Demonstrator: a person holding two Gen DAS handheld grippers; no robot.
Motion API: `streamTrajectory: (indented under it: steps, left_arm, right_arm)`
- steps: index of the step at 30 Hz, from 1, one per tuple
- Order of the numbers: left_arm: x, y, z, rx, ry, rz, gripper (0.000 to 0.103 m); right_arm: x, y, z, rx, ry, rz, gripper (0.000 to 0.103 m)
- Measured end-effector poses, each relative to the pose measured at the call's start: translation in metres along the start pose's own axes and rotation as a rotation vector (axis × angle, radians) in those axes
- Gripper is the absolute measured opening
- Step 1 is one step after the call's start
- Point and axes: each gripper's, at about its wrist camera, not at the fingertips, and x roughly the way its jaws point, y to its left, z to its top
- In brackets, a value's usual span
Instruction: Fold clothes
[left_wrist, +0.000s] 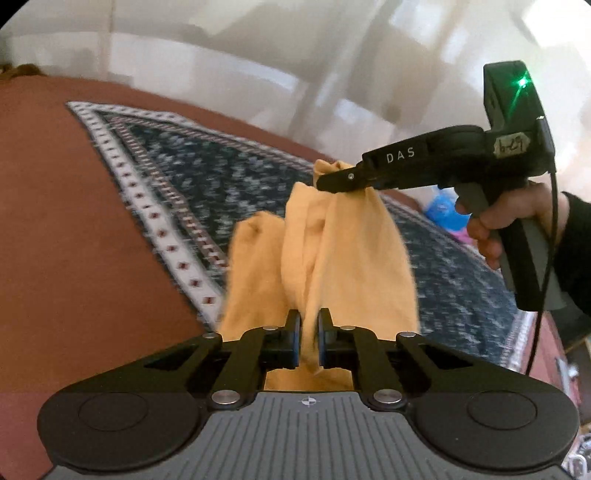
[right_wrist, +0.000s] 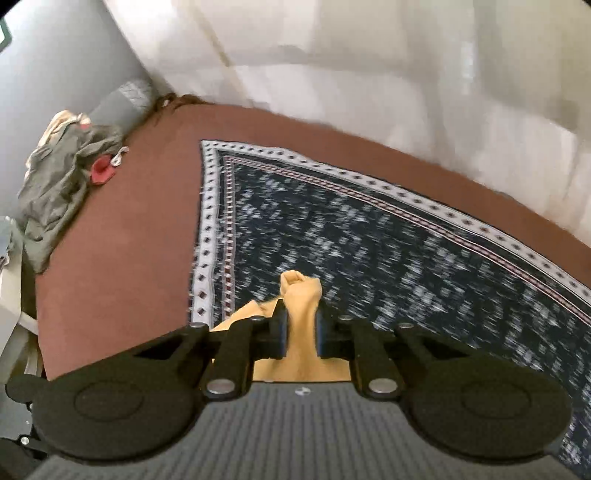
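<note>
Left wrist: left gripper (left_wrist: 308, 338) and right gripper (left_wrist: 334, 177) fingers both pinch hanging yellow garment (left_wrist: 332, 258) above patterned cloth (left_wrist: 221, 177).

- The letters "DAS" are printed in pale capitals on the black upper body of the right gripper (left_wrist: 338, 181), as seen from the left wrist view.
- A small pale sticker (left_wrist: 511, 147) is stuck further back on the same gripper; handwritten characters are seen on it, upside down, and cannot be read with certainty.
- No readable text is found in the right wrist view.
</note>
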Motion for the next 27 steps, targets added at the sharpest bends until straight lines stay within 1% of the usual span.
streamTrajectory:
  steps: [2,5,8,9,11,14,15,16,18,19,21,25,26,27]
  left_arm:
    - [0.01,0.008,-0.001,-0.012,0.02,0.029,0.004]
    - [0.025,0.016,-0.006,0.004,0.059,0.057,0.006]
    - [0.027,0.018,-0.009,0.03,0.067,0.062,0.009]
    - [0.021,0.02,-0.007,0.028,0.059,0.064,0.018]
    - [0.009,0.023,-0.003,0.023,0.042,0.068,0.033]
    - [-0.013,0.019,0.008,0.05,-0.015,0.053,0.033]
    - [-0.014,0.015,0.012,0.067,-0.018,0.026,0.033]
    - [-0.012,0.01,0.015,0.087,-0.012,-0.011,0.033]
    - [-0.004,-0.001,0.019,0.134,0.003,-0.075,0.033]
    - [0.004,-0.006,0.018,0.159,0.014,-0.076,0.033]
    - [0.02,-0.014,0.014,0.197,0.042,-0.066,0.033]
    - [0.042,-0.005,-0.001,0.193,0.103,-0.01,0.033]
    - [0.043,-0.002,-0.005,0.182,0.108,-0.012,0.032]
    - [0.044,0.002,-0.008,0.17,0.111,-0.019,0.025]
  right_arm:
    - [0.017,0.005,0.0,0.01,0.01,0.006,0.016]
    - [0.043,0.007,-0.007,0.036,0.042,-0.005,0.018]
    - [0.056,0.002,-0.014,0.086,0.048,-0.007,0.038]
    - [0.055,-0.001,-0.014,0.106,0.04,-0.005,0.043]
    - [0.033,-0.006,-0.013,0.138,-0.028,0.006,0.043]
    - [-0.013,-0.016,-0.014,0.163,-0.158,0.013,0.042]
    - [-0.021,-0.02,-0.016,0.164,-0.162,0.015,0.04]
    - [-0.026,-0.023,-0.017,0.163,-0.156,0.018,0.033]
    - [-0.018,-0.025,-0.02,0.146,-0.097,0.018,0.023]
    - [-0.009,-0.025,-0.023,0.137,-0.063,0.017,0.02]
    - [0.012,-0.021,-0.028,0.135,-0.015,0.03,0.019]
    - [0.042,-0.019,-0.031,0.159,0.006,0.031,0.021]
    - [0.048,-0.019,-0.031,0.166,0.006,0.03,0.021]
    - [0.051,-0.02,-0.031,0.172,0.003,0.031,0.021]
